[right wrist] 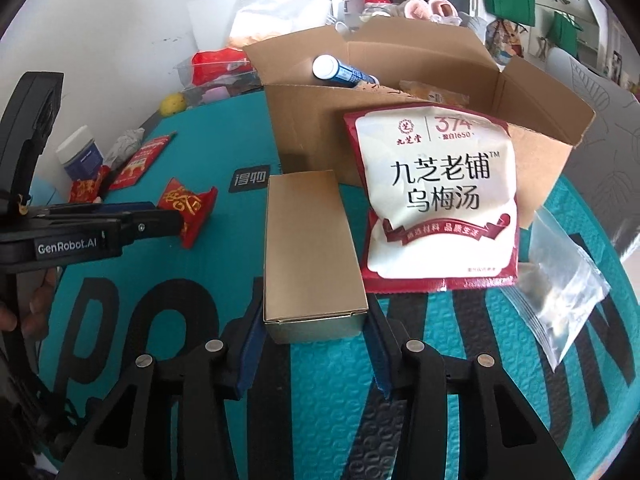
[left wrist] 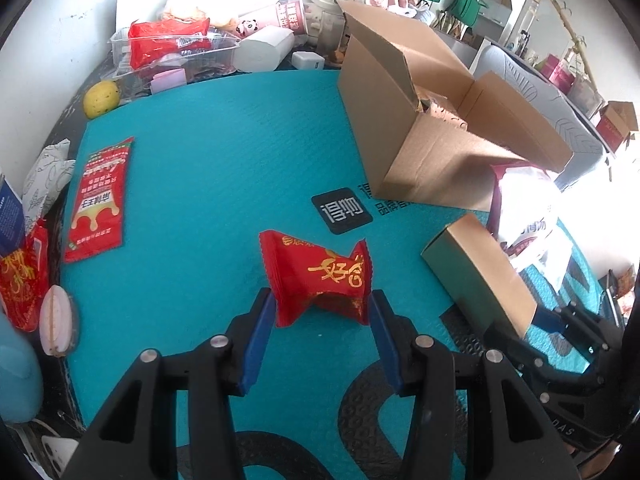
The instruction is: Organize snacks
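**Red candy and gold box, each clamped in a tool**

Red and gold foil wraps the small candy packet [left wrist: 320, 276], which sits on the teal mat [left wrist: 208, 160] between the blue pads of the left tool [left wrist: 322, 308]. Both pads press against the wrapper's near corners, so that tool is clamped on the packet. In the right wrist view the same packet [right wrist: 186, 206] shows at the left, with the left tool [right wrist: 182, 220] reaching in from the left edge.

Just right of the packet lies a plain gold cardboard box [right wrist: 308, 240], long side running near to far. The right tool [right wrist: 314, 320] has its blue pads against both sides of the box's near end, clamped on it. The box lies flat on the mat.

Right of the gold box, a white and maroon pouch [right wrist: 436, 200] leans against the front wall of an open brown carton [right wrist: 440, 68], which stands at the far right of the mat. A blue tube with a white cap [right wrist: 340, 72] pokes out of the carton. A clear zip bag [right wrist: 560, 276] lies on the mat to the pouch's right.

At the far left of the mat lies a flat red sachet [left wrist: 98, 200]. Beyond the mat's far left corner sit a yellow fruit [left wrist: 101, 98] and a clear plastic tray [left wrist: 176, 56] holding red packets.
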`<state>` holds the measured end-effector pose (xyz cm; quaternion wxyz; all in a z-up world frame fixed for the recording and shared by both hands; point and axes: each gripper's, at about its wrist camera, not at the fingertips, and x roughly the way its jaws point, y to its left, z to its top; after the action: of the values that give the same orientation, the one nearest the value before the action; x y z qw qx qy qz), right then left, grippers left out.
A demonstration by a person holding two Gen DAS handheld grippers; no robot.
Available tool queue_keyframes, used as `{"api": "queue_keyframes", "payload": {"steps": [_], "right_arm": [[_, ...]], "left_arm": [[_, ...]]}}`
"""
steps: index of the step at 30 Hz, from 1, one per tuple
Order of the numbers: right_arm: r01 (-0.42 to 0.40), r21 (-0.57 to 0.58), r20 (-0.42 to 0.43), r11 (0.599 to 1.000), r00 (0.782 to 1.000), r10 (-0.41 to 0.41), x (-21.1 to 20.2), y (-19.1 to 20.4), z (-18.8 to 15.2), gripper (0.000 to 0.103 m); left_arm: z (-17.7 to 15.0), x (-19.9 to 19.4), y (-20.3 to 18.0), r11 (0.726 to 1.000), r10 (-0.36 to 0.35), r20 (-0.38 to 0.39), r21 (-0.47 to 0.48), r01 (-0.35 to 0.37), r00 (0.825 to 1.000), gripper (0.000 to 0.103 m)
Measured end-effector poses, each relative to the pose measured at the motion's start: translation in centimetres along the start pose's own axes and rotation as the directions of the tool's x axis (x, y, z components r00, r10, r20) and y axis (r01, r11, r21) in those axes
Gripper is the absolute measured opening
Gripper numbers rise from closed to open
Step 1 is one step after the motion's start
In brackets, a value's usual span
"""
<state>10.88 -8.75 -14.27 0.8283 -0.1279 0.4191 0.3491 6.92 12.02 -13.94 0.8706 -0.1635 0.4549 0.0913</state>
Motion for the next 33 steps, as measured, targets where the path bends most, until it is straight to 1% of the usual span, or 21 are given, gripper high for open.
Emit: {"api": "queue_keyframes", "payload": {"steps": [2, 4, 5, 6, 7, 8, 9, 10, 11, 14, 15, 16, 17, 20, 25, 28, 30, 32, 33], "right_arm": [[0.002, 0.010, -0.003, 1.000, 1.000, -0.002, -0.2, -0.1, -0.2, 0.046], [0.003, 0.007, -0.010, 1.000, 1.000, -0.003, -0.2, 0.0, -0.2, 0.047], [0.006, 0.000, -0.007, 1.000, 1.000, -0.006, -0.2, 0.1, -0.2, 0.052], [0.010, -0.006, -0.005, 1.000, 1.000, -0.011, -0.2, 0.2, -0.2, 0.057], [0.014, -0.011, -0.002, 1.000, 1.000, -0.014, -0.3, 0.3, -0.2, 0.062], [0.013, -0.015, -0.001, 1.000, 1.000, -0.013, -0.3, 0.4, -0.1, 0.062], [0.011, -0.017, -0.001, 1.000, 1.000, -0.011, -0.3, 0.5, -0.1, 0.062], [0.011, -0.018, -0.003, 1.000, 1.000, -0.011, -0.3, 0.6, 0.0, 0.062], [0.014, -0.022, -0.007, 1.000, 1.000, -0.014, -0.2, 0.7, 0.0, 0.062], [0.031, -0.027, -0.016, 0.999, 0.999, -0.031, 0.1, 0.7, -0.1, 0.062], [0.033, -0.025, -0.022, 0.999, 0.999, -0.034, 0.2, 0.6, -0.2, 0.062], [0.035, -0.021, -0.028, 0.999, 0.999, -0.036, 0.4, 0.5, -0.2, 0.062], [0.038, -0.016, -0.033, 0.999, 0.999, -0.038, 0.5, 0.4, -0.2, 0.062], [0.039, 0.008, -0.045, 0.999, 0.998, -0.039, 0.8, -0.2, -0.4, 0.062], [0.027, 0.018, -0.036, 0.999, 0.999, -0.026, 0.6, -0.5, -0.4, 0.062], [0.024, 0.020, -0.036, 1.000, 0.999, -0.023, 0.6, -0.6, -0.4, 0.062], [0.022, 0.018, -0.036, 1.000, 0.999, -0.021, 0.4, -0.6, -0.5, 0.062], [0.014, 0.013, -0.035, 1.000, 0.999, -0.014, 0.3, -0.4, -0.6, 0.062], [0.011, 0.012, -0.035, 1.000, 0.999, -0.010, 0.3, -0.4, -0.7, 0.062]], "left_arm": [[0.1, 0.0, -0.2, 1.000, 0.003, -0.008, 0.005, -0.003, 1.000, 0.048], [0.1, 0.2, -0.5, 0.999, 0.028, -0.016, 0.024, -0.028, 0.999, 0.048], [0.1, 0.3, -0.6, 0.999, 0.038, -0.021, 0.036, -0.037, 0.999, 0.048], [0.2, 0.7, -0.8, 0.997, 0.062, -0.035, 0.052, -0.060, 0.997, 0.050], [0.4, 1.2, -0.9, 0.995, 0.079, -0.055, 0.064, -0.075, 0.995, 0.059], [0.5, 1.9, -0.9, 0.994, 0.094, -0.081, 0.066, -0.089, 0.992, 0.064], [0.5, 2.4, -0.6, 0.994, 0.097, -0.095, 0.061, -0.091, 0.991, 0.071], [0.6, 2.5, -0.7, 0.994, 0.098, -0.076, 0.064, -0.093, 0.992, 0.077], [0.7, 2.6, -0.7, 0.993, 0.100, -0.071, 0.067, -0.095, 0.992, 0.080], [0.6, 3.2, -1.1, 0.986, 0.150, -0.068, 0.089, -0.144, 0.986, 0.092], [0.5, 3.5, -1.2, 0.980, 0.181, -0.062, 0.093, -0.175, 0.982, 0.102], [0.4, 3.7, -1.2, 0.978, 0.198, -0.063, 0.085, -0.193, 0.978, 0.103], [0.3, 3.6, -0.9, 0.981, 0.186, -0.052, 0.062, -0.182, 0.981, 0.103], [0.0, 3.5, -0.7, 0.980, 0.198, -0.053, 0.045, -0.196, 0.979, 0.103], [-0.3, 3.3, -0.6, 0.979, 0.200, -0.027, 0.041, -0.199, 0.979, 0.103], [-0.4, 3.2, -0.7, 0.981, 0.188, -0.050, 0.050, -0.186, 0.981, 0.103], [-0.4, 2.8, -0.9, 0.987, 0.155, -0.070, 0.047, -0.152, 0.985, 0.103], [-0.6, 2.0, -0.9, 0.996, 0.092, -0.057, 0.014, -0.092, 0.994, 0.103], [-0.8, 1.7, -1.0, 0.997, 0.073, -0.049, 0.000, -0.073, 0.996, 0.103]]}}
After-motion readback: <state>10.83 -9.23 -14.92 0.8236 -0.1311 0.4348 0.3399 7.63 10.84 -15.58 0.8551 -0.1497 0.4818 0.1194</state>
